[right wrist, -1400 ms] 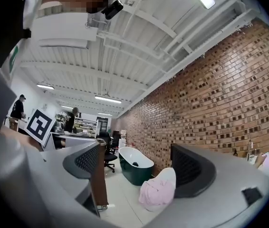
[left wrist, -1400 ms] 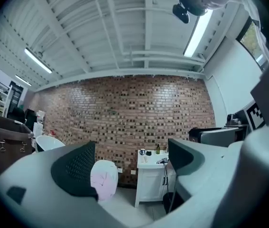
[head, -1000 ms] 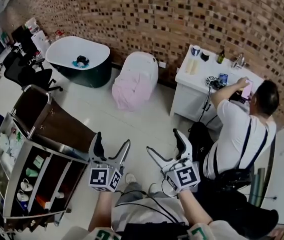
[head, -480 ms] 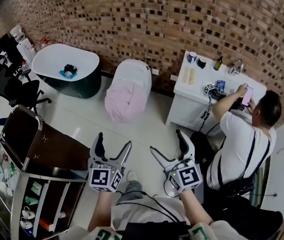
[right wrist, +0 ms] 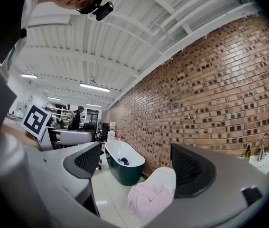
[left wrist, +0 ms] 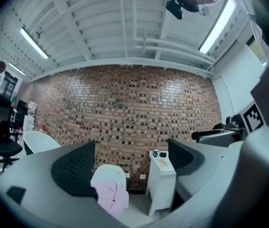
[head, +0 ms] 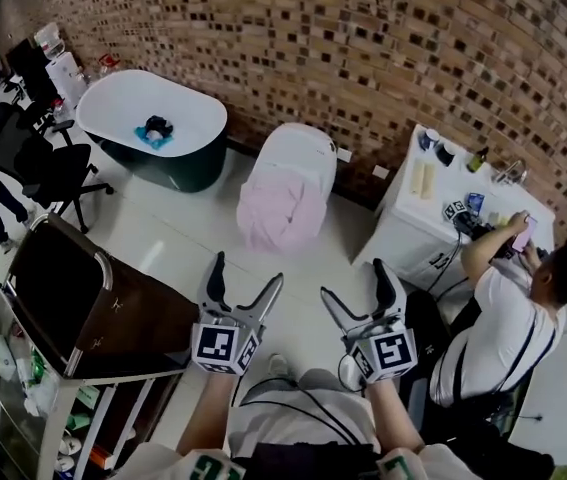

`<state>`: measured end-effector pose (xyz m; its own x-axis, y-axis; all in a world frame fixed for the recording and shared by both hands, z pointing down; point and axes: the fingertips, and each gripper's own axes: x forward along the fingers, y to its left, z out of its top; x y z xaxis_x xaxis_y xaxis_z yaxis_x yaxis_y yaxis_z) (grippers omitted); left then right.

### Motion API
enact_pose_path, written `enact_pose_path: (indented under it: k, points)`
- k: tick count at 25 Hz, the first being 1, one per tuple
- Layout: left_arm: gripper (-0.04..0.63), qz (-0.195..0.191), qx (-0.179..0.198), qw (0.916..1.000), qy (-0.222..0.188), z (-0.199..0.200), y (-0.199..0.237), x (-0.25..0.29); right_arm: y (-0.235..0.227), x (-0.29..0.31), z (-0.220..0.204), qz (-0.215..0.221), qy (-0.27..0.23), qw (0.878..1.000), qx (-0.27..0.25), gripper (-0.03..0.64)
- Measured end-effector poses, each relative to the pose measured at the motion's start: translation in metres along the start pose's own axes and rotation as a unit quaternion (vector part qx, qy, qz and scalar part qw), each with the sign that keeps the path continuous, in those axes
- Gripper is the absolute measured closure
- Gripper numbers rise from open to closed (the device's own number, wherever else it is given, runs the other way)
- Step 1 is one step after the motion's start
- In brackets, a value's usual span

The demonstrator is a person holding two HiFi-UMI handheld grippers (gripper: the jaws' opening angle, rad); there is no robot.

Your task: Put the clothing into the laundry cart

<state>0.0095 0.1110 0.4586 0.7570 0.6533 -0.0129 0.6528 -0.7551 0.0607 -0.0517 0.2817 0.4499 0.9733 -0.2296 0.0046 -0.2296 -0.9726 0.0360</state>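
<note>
**Both grippers were held open and empty, level over the floor, with the pink clothing well ahead of them.**

The left gripper [head: 248, 271] and the right gripper [head: 355, 280] pointed side by side toward the brick wall [head: 363, 38], each with its jaws spread wide and nothing between them. The crumpled pale pink clothing [head: 281, 213] was draped over the front of a rounded white seat [head: 301, 153] at the foot of that wall, well apart from both grippers. The laundry cart [head: 148, 306], a metal frame with a dark brown bag, stood to the left, near the left gripper. A white oval bathtub with a dark green outside [head: 178, 163] stood beyond the cart. A seated person in a white shirt [head: 498, 333] was at a white cabinet [head: 418, 243] on the right.
</note>
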Motion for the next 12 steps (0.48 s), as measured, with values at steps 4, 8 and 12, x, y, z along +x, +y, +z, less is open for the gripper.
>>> enact_pose_path:
  k: [4,8,12]
  points:
    - [0.127,0.004,-0.005,0.9999,0.011,-0.01,0.018,0.009,0.006,0.03,-0.009,0.013,0.012,1.0,0.005,0.129]
    - [0.127,0.017,-0.007,0.9997,0.017,-0.02,0.035,0.022,0.007,0.063,-0.017,0.035,0.014,0.999,0.006,0.129]
    - [0.126,0.034,-0.006,0.999,0.028,-0.03,0.055,0.048,-0.005,0.1,-0.029,0.052,0.018,0.998,0.011,0.129]
